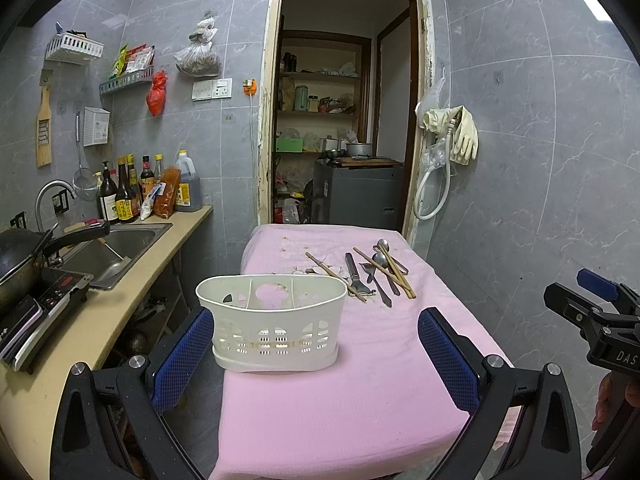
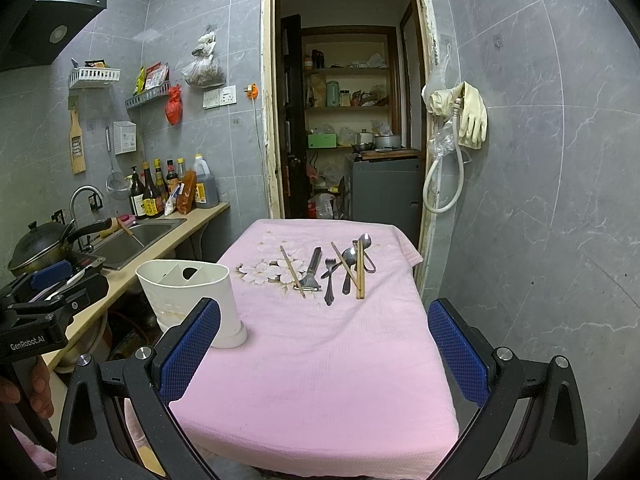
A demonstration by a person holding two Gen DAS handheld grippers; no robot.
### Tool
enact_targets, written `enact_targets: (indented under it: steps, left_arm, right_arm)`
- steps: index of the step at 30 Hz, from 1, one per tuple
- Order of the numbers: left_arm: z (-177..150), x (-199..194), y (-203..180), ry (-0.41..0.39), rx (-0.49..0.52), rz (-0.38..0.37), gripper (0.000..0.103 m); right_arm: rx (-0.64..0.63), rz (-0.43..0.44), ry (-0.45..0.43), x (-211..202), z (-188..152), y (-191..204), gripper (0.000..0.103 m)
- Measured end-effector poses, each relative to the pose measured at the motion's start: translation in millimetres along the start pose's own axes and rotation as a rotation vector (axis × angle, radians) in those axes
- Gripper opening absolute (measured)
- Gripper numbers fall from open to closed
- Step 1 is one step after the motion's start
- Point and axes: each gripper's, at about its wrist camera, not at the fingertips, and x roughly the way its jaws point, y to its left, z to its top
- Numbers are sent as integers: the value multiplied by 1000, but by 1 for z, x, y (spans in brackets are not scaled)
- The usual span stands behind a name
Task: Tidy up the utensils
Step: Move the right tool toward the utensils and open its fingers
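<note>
Both the left tool (image 1: 316, 356) and the right tool (image 2: 324, 348) are held wide apart, grasping nothing. The utensils (image 2: 340, 268) are spread on the pink table (image 2: 320, 360), well apart from the white caddy (image 1: 272, 328).

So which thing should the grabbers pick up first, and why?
Probably the right gripper should reach for the lone chopstick. Both grippers are open and hold nothing, the white basket looks empty, and that chopstick lies nearest the basket.

Your pink-clothed table (image 2: 320, 360) carries a white caddy (image 1: 272, 328), chopsticks (image 2: 360, 270), spoons (image 2: 349, 264), fork (image 2: 329, 276) and peeler (image 2: 311, 272).
</note>
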Motion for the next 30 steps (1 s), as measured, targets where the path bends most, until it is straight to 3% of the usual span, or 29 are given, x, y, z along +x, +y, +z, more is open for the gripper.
enact_targets:
  steps: [15, 23, 30]
  left_arm:
    - [3, 18, -2, 9, 24, 0, 103]
    - [24, 39, -12, -27, 34, -10, 103]
    - [47, 77, -31, -52, 40, -14, 103]
  right_arm:
    - [33, -17, -12, 4, 1, -3, 102]
    - [14, -39, -67, 16, 33, -19, 102]
    - [6, -46, -95, 50, 65, -41, 102]
